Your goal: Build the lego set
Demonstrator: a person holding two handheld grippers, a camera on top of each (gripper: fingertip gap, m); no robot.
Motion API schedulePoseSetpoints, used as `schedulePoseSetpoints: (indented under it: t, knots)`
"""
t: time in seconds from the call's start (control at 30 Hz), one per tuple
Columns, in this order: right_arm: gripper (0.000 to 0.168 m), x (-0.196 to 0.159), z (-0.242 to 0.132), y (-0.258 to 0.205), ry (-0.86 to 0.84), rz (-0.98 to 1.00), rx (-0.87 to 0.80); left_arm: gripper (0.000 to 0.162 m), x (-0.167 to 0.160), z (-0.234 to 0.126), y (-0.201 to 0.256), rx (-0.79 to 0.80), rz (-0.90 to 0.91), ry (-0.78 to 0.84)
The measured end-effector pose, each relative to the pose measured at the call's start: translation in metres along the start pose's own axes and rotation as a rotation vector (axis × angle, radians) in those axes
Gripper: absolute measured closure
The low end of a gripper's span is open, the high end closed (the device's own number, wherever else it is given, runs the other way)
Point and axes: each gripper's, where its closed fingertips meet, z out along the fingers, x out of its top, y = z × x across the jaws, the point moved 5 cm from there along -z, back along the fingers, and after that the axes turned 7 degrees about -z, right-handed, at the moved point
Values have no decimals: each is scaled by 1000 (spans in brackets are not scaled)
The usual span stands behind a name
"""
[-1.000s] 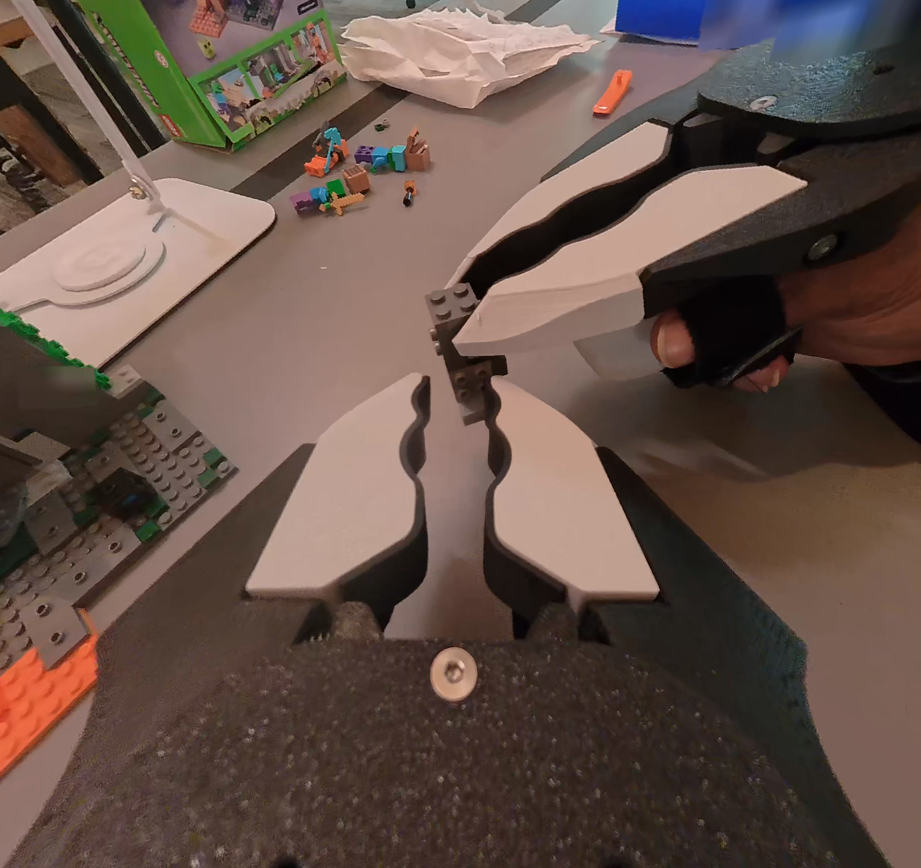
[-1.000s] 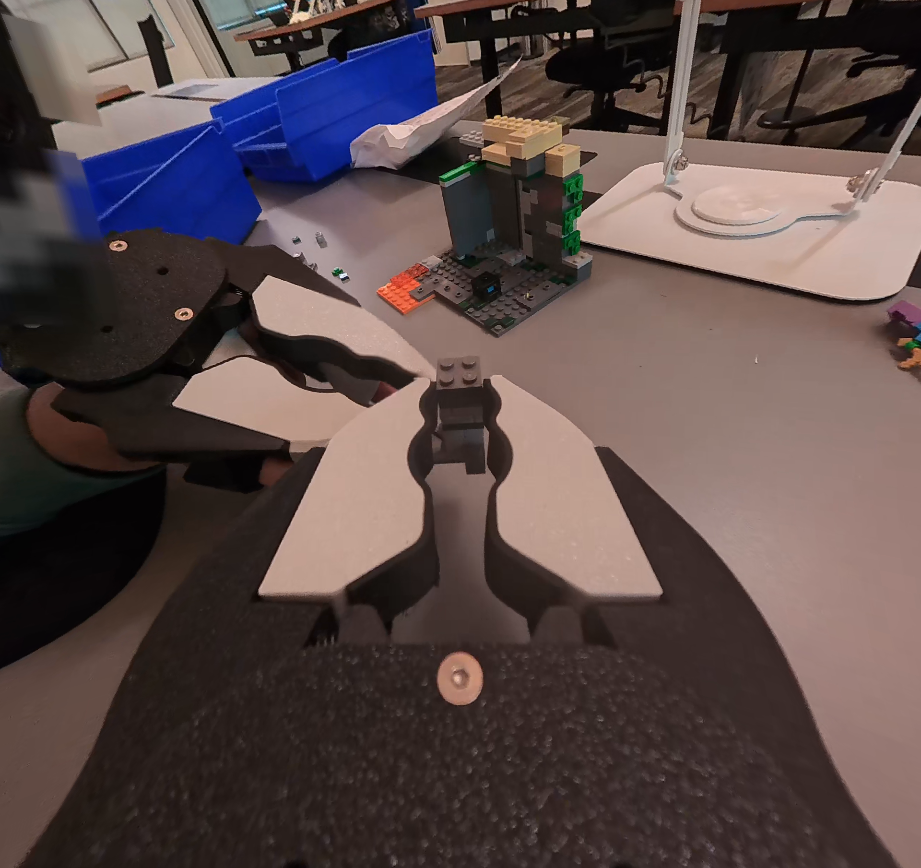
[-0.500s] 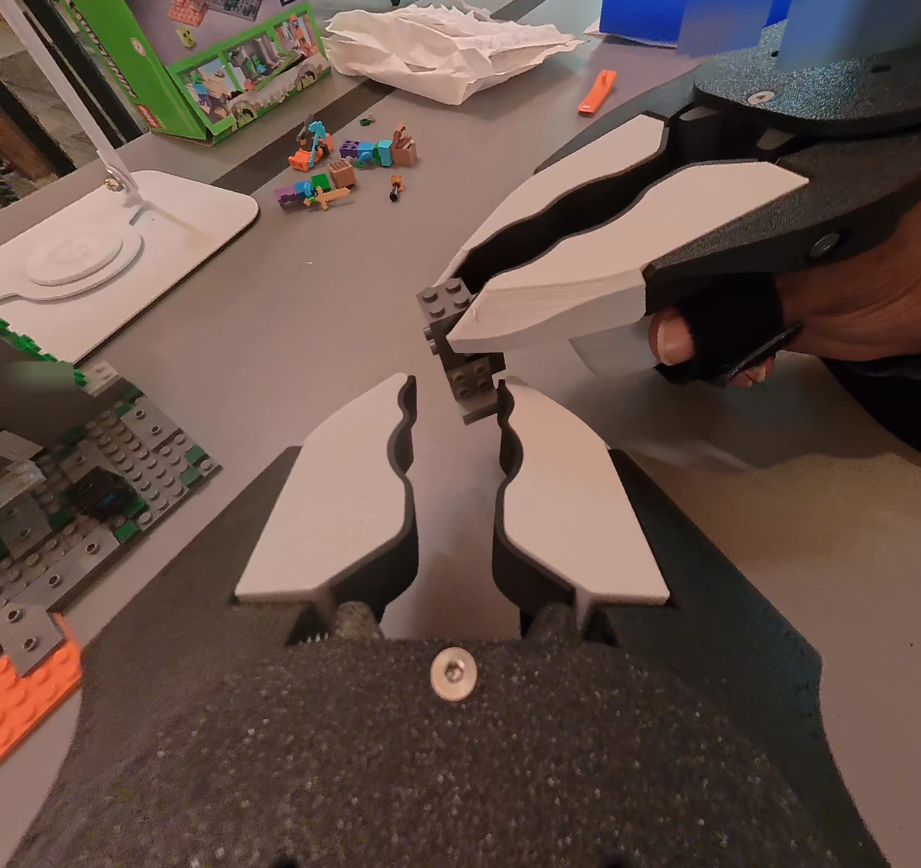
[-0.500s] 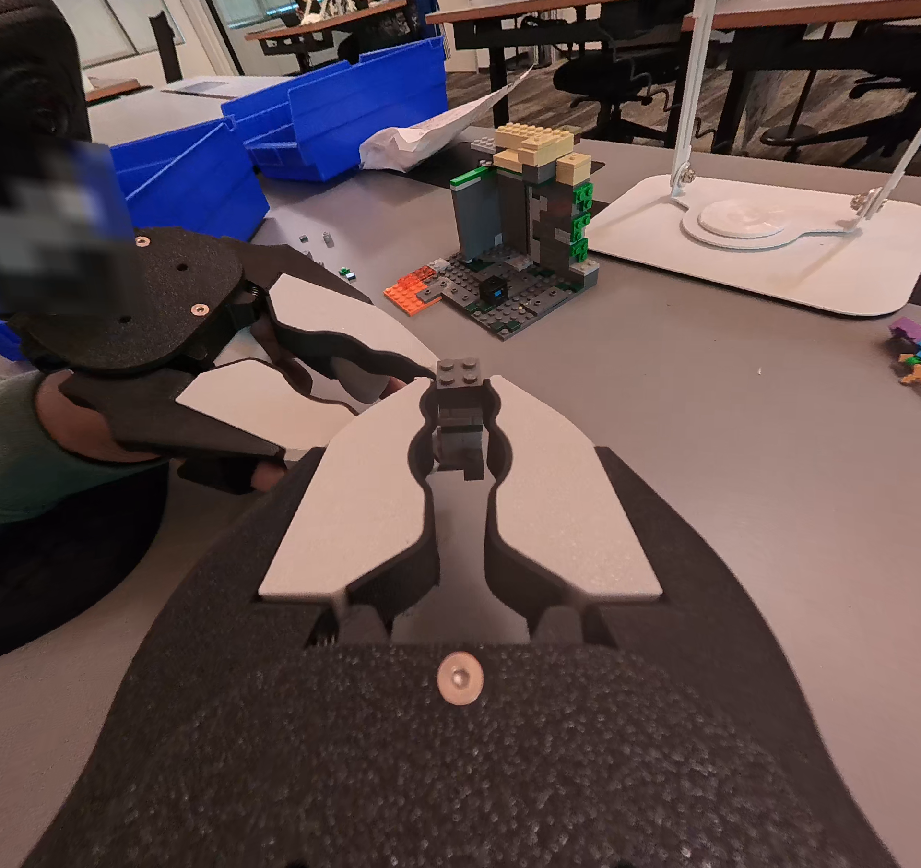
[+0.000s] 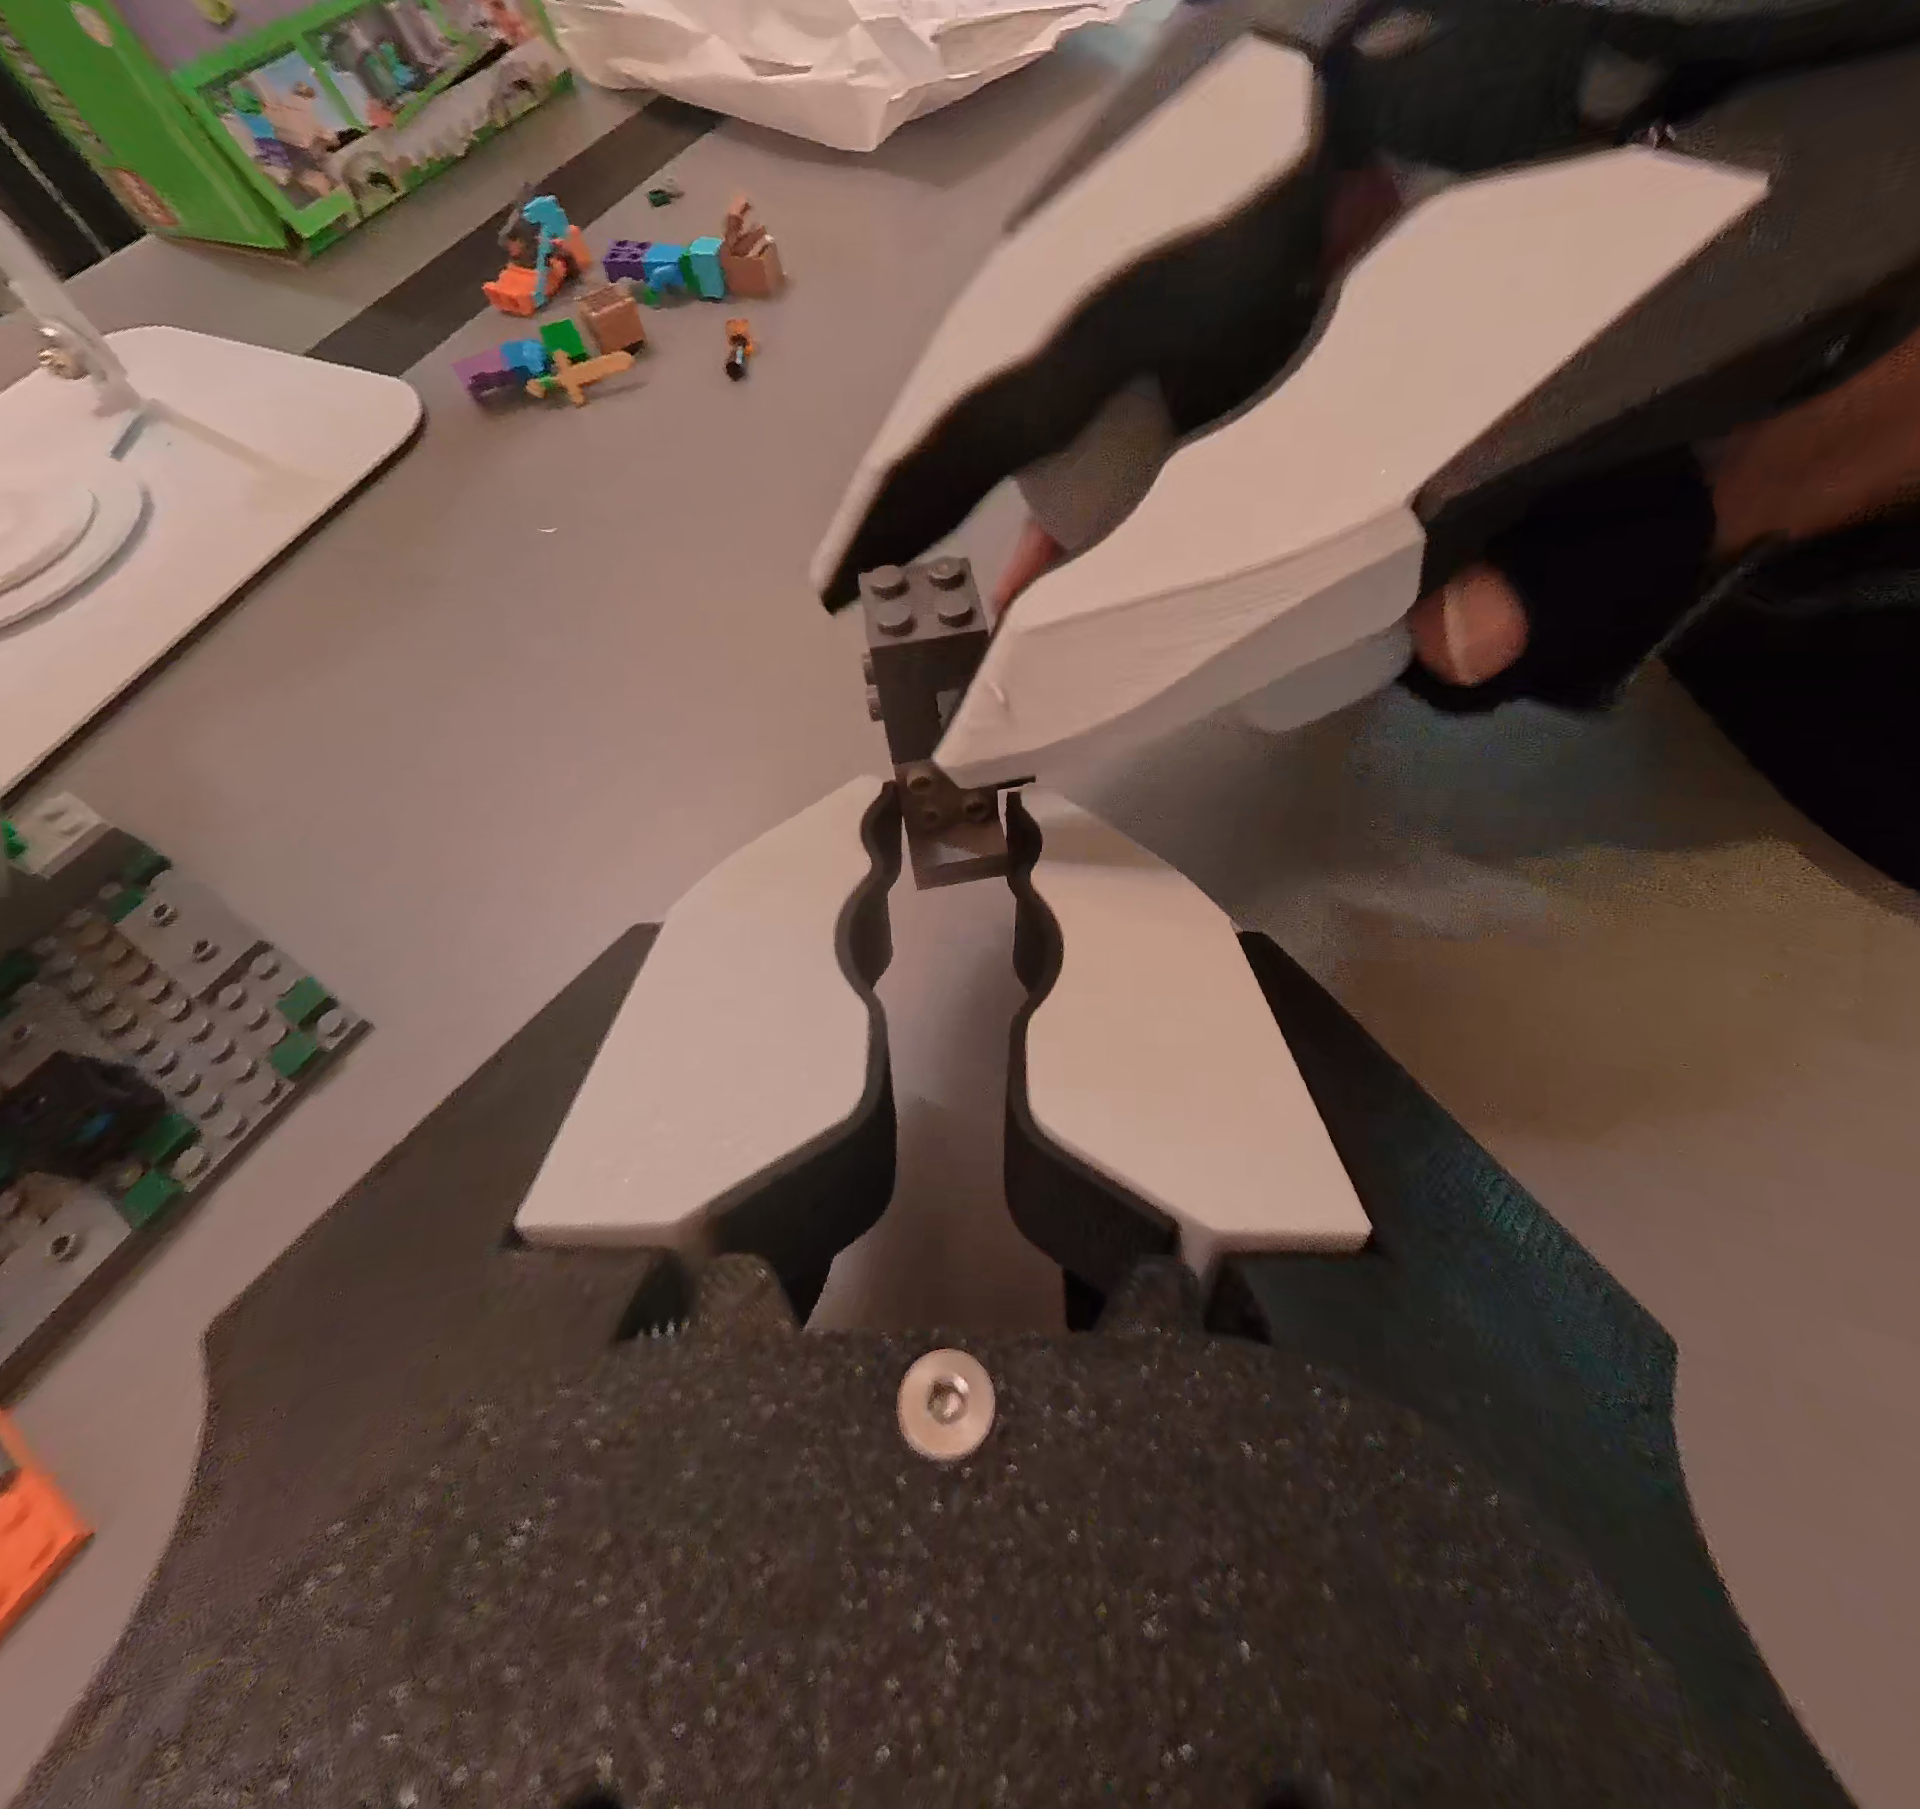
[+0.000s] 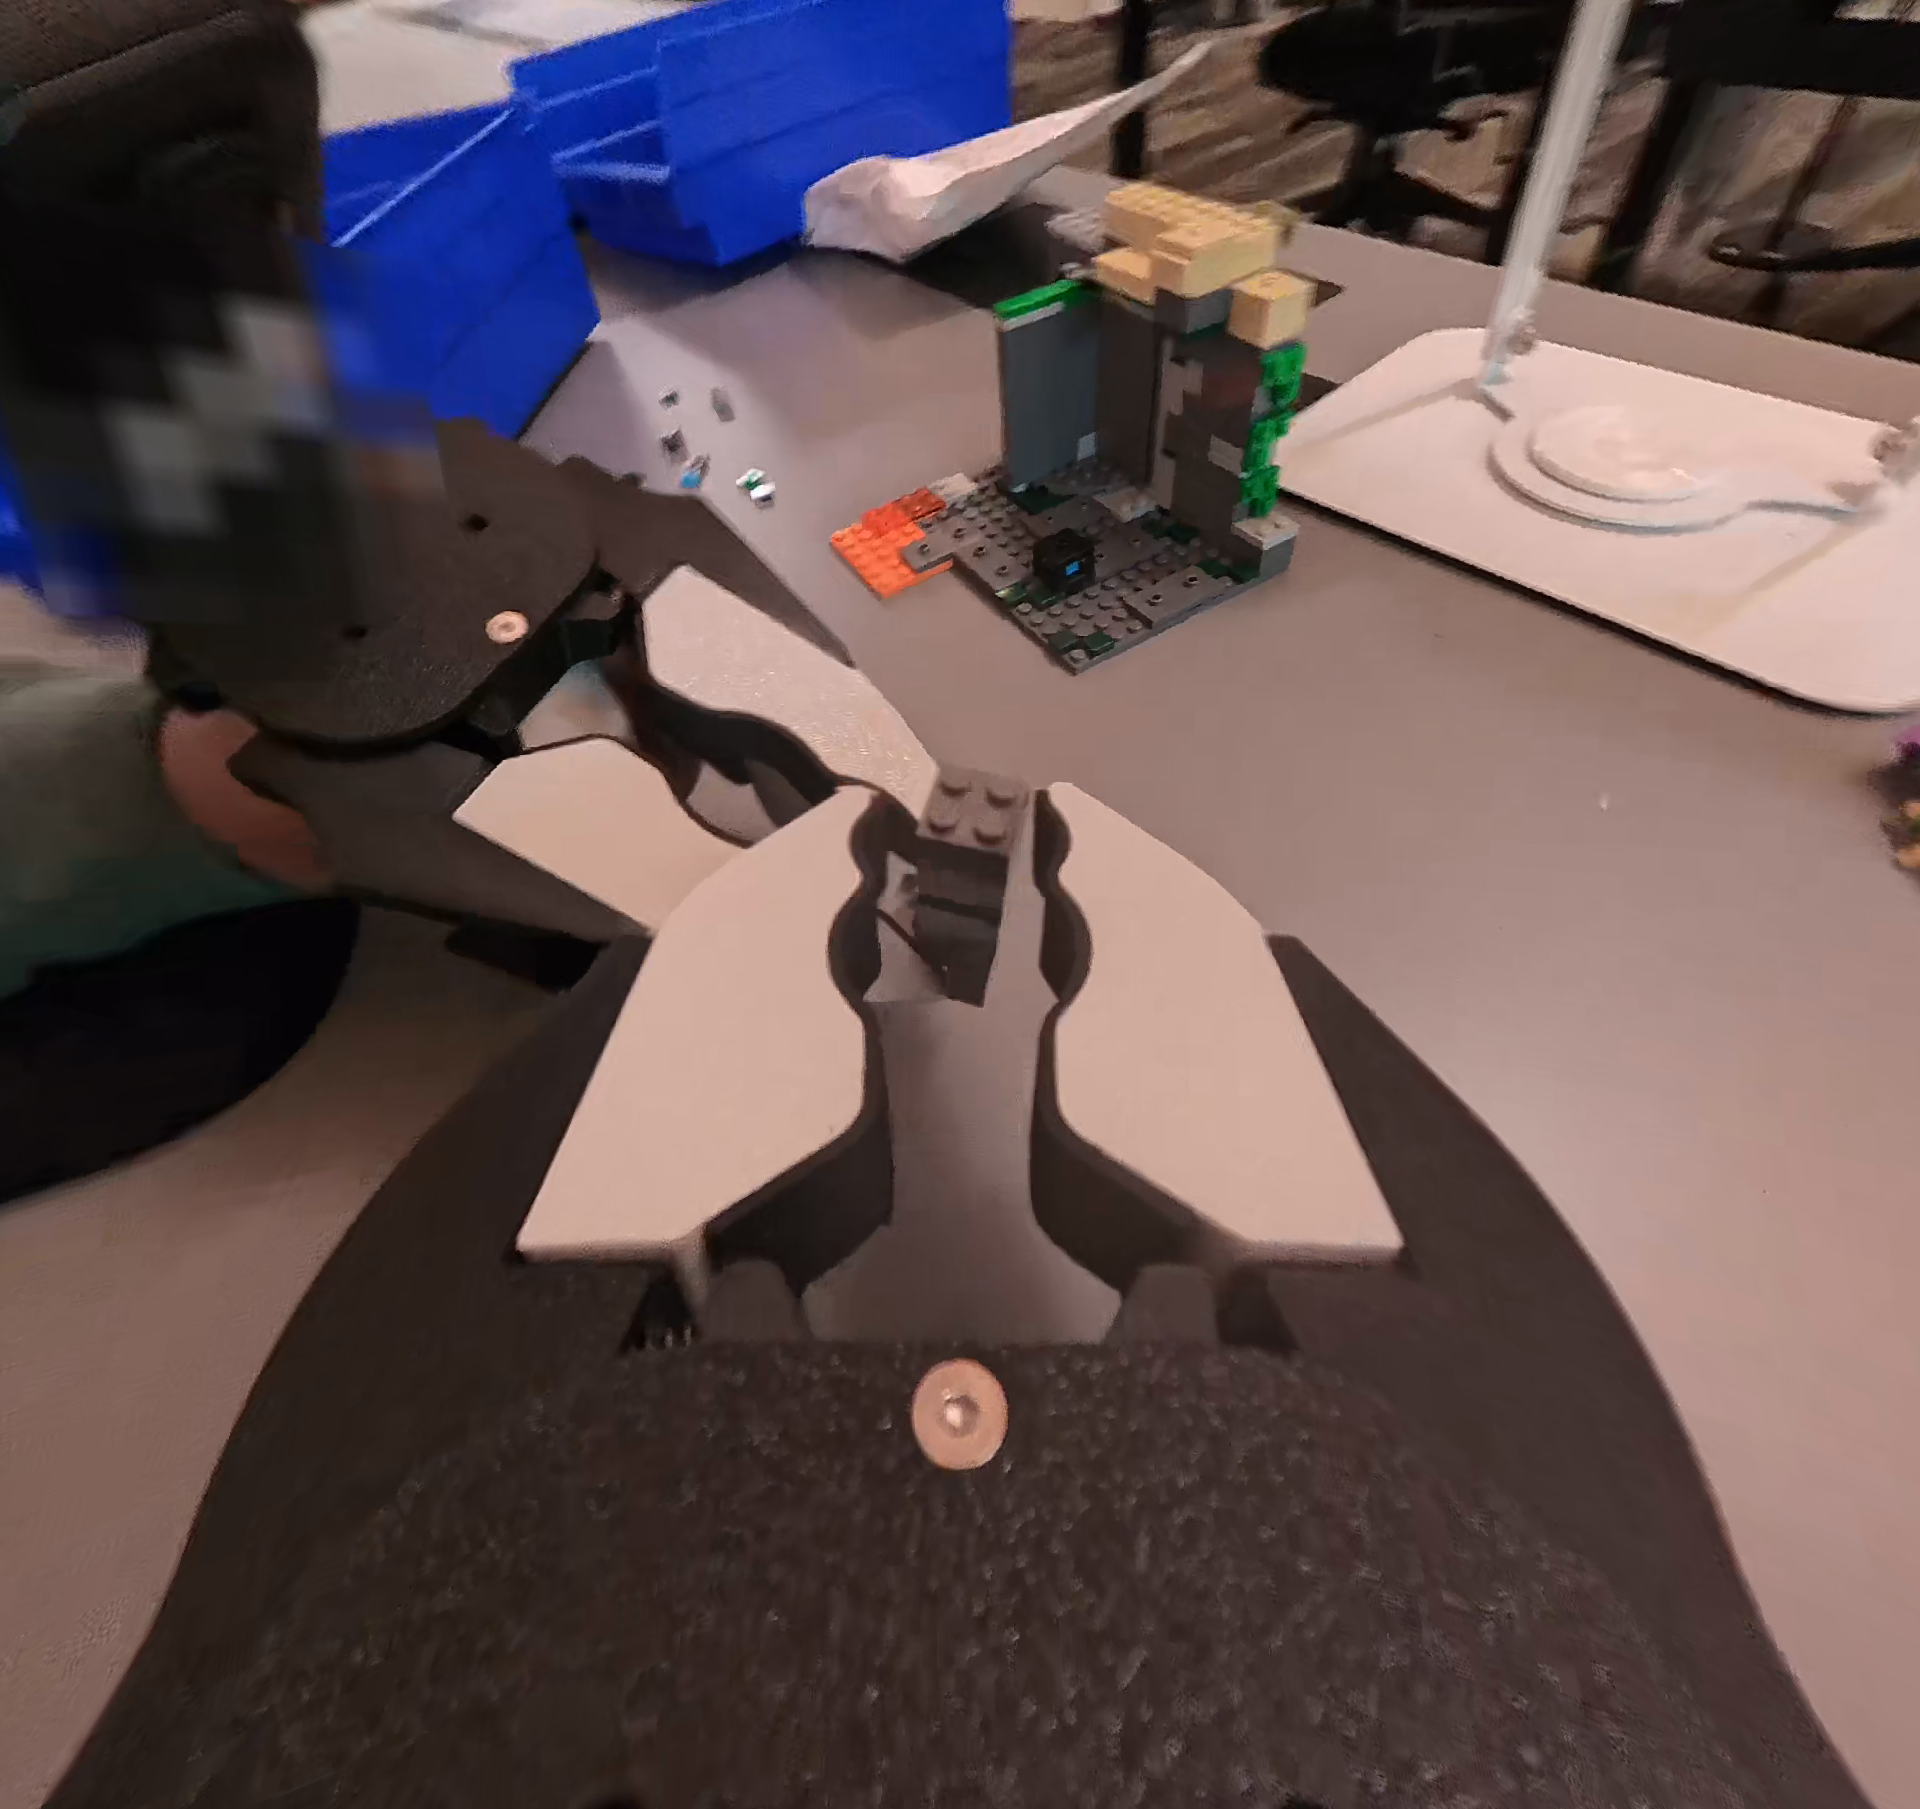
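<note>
A small dark grey brick assembly (image 5: pixel 920 616) hangs above the grey table between both grippers. My right gripper (image 6: pixel 958 803) is shut on its upper part (image 6: pixel 971 814); in the left wrist view it reaches in from the upper right (image 5: pixel 894 679). My left gripper (image 5: pixel 948 814) has its fingertips closed against the assembly's lower stud block. In the right wrist view the left gripper (image 6: pixel 894 772) comes in from the left. The partly built lego model (image 6: pixel 1143 471), with grey walls, tan top and green trim, stands on its dark baseplate (image 5: pixel 135 1032) to the left.
A green lego box (image 5: pixel 260 97), loose coloured bricks and figures (image 5: pixel 613 305) and a crumpled white paper bag (image 5: pixel 831 34) lie at the far side. A white lamp base (image 6: pixel 1610 492) sits beside the model. Blue bins (image 6: pixel 790 118) and tiny loose pieces (image 6: pixel 717 450) are behind. The partly built lego model (image 6: pixel 1143 471) is about 25 cm from both grippers' fingertips.
My left gripper's fingers have closed in onto the lower part of the grey assembly. The right gripper has tilted and kept its hold.
</note>
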Motion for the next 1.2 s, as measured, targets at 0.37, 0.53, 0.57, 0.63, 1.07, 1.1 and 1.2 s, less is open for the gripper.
schedulePoseSetpoints:
  t: [0.37,0.53,0.57,0.63,1.07,1.1,1.2]
  knots:
    - [129,-8,-30,-3,-2,-301,430,144,1,1,23,-176,117,19]
    - [147,-11,-31,-4,-21,-348,430,144,-2,1,29,-205,139,3]
    - [148,-10,-31,-5,-22,-349,435,144,-1,0,30,-204,135,11]
    - [148,-6,-32,-4,-2,-329,421,145,2,-3,27,-189,120,26]
    - [148,-28,-1,12,-124,-280,327,142,-2,-26,-12,103,64,33]
    - [148,-30,0,11,-128,-290,336,142,-2,-26,-11,102,66,31]
    - [147,-36,4,9,-156,-304,352,142,-3,-24,-10,98,70,23]
